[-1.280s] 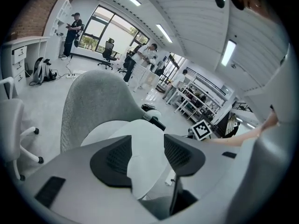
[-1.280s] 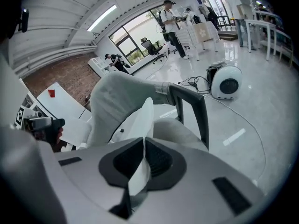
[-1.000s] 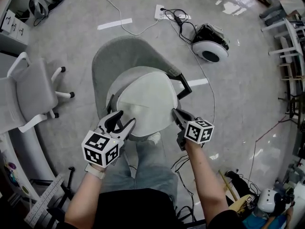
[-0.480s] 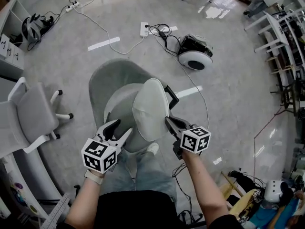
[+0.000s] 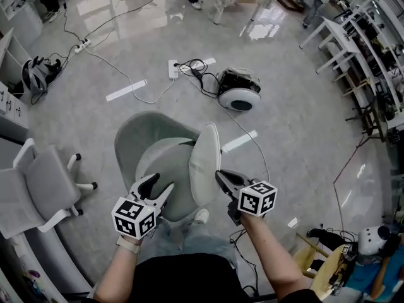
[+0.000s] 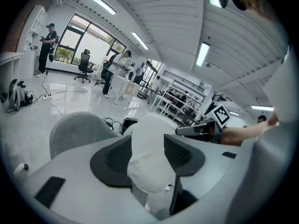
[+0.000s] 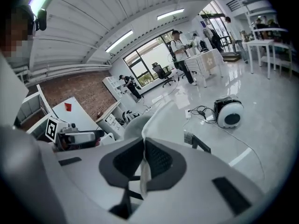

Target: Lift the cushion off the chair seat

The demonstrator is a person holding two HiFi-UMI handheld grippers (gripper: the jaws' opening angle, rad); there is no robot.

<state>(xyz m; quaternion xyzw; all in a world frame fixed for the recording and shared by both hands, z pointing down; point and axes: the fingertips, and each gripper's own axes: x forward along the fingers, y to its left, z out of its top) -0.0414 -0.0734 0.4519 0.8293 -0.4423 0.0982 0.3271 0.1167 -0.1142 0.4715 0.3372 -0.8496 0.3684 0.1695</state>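
The pale round cushion [image 5: 203,160] stands on edge above the grey chair's seat [image 5: 163,163], tipped up off it. My right gripper [image 5: 219,175] is shut on the cushion's thin rim, which runs between its jaws [image 7: 144,143] in the right gripper view. My left gripper [image 5: 159,187] is open over the seat, a little left of the cushion. In the left gripper view the cushion [image 6: 149,162] fills the gap beyond the spread jaws, and the right gripper [image 6: 189,130] shows at its right edge.
A white office chair [image 5: 38,182] stands at the left. A round white device [image 5: 240,95] with cables and a power strip [image 5: 173,68] lies on the glossy floor beyond. Tables and chairs [image 5: 353,49] line the right side. The person's legs [image 5: 189,232] are just below the grey chair.
The cushion went from flat on the seat to standing on edge, lifted by the right gripper. Its left edge left the left gripper's jaws. Both hands rose.
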